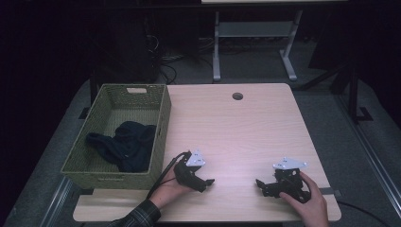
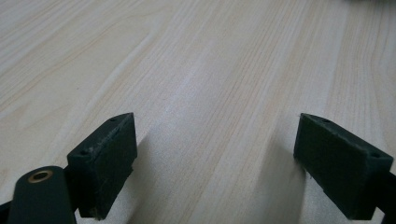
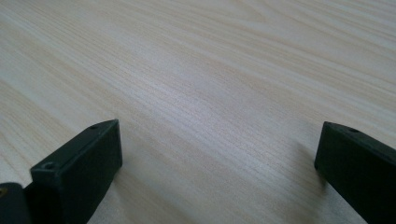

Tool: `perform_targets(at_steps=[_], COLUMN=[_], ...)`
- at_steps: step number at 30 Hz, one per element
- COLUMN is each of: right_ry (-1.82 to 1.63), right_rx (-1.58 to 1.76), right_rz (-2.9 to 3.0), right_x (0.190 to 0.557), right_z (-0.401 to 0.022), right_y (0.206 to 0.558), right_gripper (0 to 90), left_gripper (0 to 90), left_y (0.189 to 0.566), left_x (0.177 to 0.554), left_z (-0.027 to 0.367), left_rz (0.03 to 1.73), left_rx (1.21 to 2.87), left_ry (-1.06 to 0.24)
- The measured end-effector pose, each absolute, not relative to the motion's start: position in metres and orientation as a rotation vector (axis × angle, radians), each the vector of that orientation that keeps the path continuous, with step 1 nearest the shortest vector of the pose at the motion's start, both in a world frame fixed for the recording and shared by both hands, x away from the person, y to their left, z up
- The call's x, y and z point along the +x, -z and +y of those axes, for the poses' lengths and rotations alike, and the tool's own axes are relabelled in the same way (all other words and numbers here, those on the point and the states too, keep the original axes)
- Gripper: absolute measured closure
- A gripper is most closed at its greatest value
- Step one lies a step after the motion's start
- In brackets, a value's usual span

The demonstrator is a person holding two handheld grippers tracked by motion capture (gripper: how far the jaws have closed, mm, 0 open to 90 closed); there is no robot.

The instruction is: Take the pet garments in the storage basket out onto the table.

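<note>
A woven green basket stands at the table's left, with dark cloth lying inside it. My left gripper rests on the light wooden table near the front edge, just right of the basket, open. In the left gripper view its jaws stand wide apart over bare wood. My right gripper rests at the front right, held by a hand, pointing left. In the right gripper view its jaws are wide apart with nothing between them.
A round cable hole sits near the table's far edge. Beyond the table stands a white desk frame on grey carpet. A plaid sleeve comes in at the bottom left.
</note>
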State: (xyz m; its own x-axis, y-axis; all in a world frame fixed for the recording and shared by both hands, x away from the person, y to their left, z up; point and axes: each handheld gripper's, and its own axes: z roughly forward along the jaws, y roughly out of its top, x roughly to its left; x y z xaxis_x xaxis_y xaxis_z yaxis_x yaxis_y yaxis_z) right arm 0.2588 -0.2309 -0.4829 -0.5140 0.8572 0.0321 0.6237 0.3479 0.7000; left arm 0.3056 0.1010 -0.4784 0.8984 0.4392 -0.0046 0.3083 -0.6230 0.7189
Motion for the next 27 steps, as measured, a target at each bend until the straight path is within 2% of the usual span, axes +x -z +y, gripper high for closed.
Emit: perform_targets(at_steps=[27], right_ry=[-0.954], right_rx=[1.307], right_rz=[2.276], right_x=[0.259], right_z=[-0.231], right_y=[0.483], right_gripper=[0.5], left_gripper=[13.6], left_y=[0.468], left_x=[0.311], left_z=[0.108], left_rz=[0.624], left_rx=[2.308], left_ry=[-0.261])
